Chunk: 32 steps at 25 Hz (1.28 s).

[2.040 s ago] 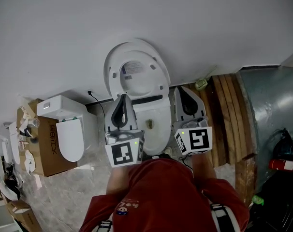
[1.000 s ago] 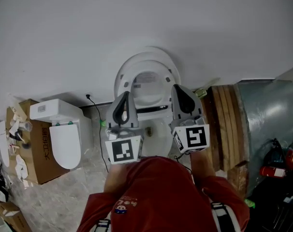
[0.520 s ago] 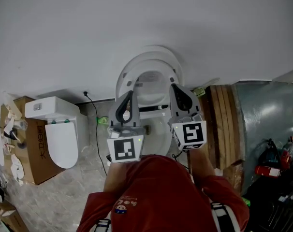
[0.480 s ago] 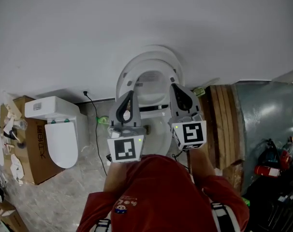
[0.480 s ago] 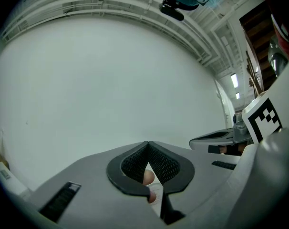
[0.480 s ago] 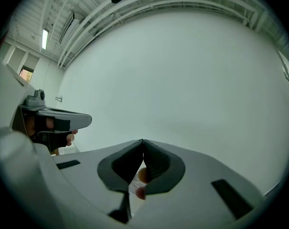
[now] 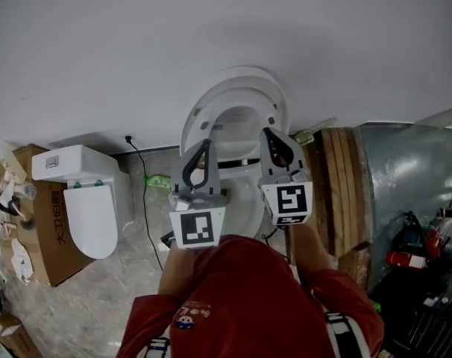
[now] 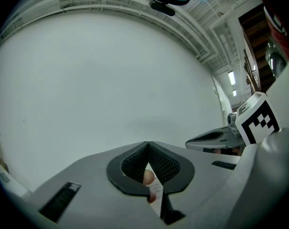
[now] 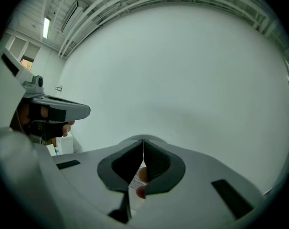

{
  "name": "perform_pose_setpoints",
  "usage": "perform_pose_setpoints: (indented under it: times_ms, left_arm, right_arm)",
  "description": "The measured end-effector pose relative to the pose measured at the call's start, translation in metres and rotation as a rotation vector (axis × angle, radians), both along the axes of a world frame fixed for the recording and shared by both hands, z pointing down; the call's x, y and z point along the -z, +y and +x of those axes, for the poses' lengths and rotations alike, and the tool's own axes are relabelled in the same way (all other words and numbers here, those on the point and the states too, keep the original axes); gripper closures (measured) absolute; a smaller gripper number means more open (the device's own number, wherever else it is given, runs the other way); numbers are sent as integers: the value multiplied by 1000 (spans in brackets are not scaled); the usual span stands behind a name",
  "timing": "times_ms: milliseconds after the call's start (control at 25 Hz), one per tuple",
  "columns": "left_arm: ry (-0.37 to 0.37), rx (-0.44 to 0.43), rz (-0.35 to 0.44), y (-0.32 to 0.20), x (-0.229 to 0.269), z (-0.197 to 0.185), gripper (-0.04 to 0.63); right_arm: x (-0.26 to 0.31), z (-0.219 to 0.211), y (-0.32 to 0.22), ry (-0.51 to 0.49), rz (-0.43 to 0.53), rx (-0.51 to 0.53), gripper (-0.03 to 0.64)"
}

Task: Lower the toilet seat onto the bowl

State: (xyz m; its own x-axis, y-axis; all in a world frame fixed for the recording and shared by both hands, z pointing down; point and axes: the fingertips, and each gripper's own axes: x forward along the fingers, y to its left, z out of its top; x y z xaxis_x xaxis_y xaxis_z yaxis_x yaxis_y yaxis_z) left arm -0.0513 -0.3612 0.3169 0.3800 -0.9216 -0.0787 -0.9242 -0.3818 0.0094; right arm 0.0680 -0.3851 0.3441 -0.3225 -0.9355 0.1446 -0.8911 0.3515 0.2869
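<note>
I've got the toilet seat (image 7: 233,99) raised, standing up w/ the lid (image 7: 245,74) behind it against the far wall (image 7: 211,28). The bowl (image 7: 245,198) sits open below it, nearer to me. L gripper (image 7: 205,143) is in front of the seat's left side and R gripper (image 7: 268,131) in front of its right side, both pointing at the far wall, abt level. From the head view I can't tell if either tip touches the seat. L gripper view: jaws together, tips meeting, nothing pinched at the tips. A bit of white printed surface shows thru the opening behind them, can't tell what it is. R gripper view: same, jaws closed tip to tip, w/ a similar white scrap in the opening. Each gripper view shows mostly bare wall ahead, w/ the other gripper off to one side. Left of my toilet a second toilet (image 7: 88,203) stands w/ its lid down, and a cardboard box (image 7: 39,237) sits just beside it on the left. A black cable (image 7: 142,177) runs down betw. the two toilets. Wooden planks (image 7: 344,189) lie right of the bowl.
</note>
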Motion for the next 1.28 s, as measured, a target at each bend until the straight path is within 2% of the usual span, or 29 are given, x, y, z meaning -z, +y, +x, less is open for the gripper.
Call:
perform_pose_setpoints:
  times_ms: [360,600,840,1160,1280]
  left_arm:
    - [-25,-27,-6,-9,-13,-13,583]
    - [4,-35,-16,-15,-17,-20,583]
    - [-21,-50,-20,-22,-22,-24,583]
    - [-20,-46,-32,-34,-32,-32,583]
    - [-6,-40,-30,-40,-33,-35,583]
  right_arm:
    - [-16,-12,-19,74,-32,-14,601]
    - [-30,-20,-32,169,-63,4,601]
    - [-45,-21,-49,246,-84,10,601]
    - [-61,-27,-76,374,-93,48,598]
    - [-69,-29,-89,469,-108,91,538]
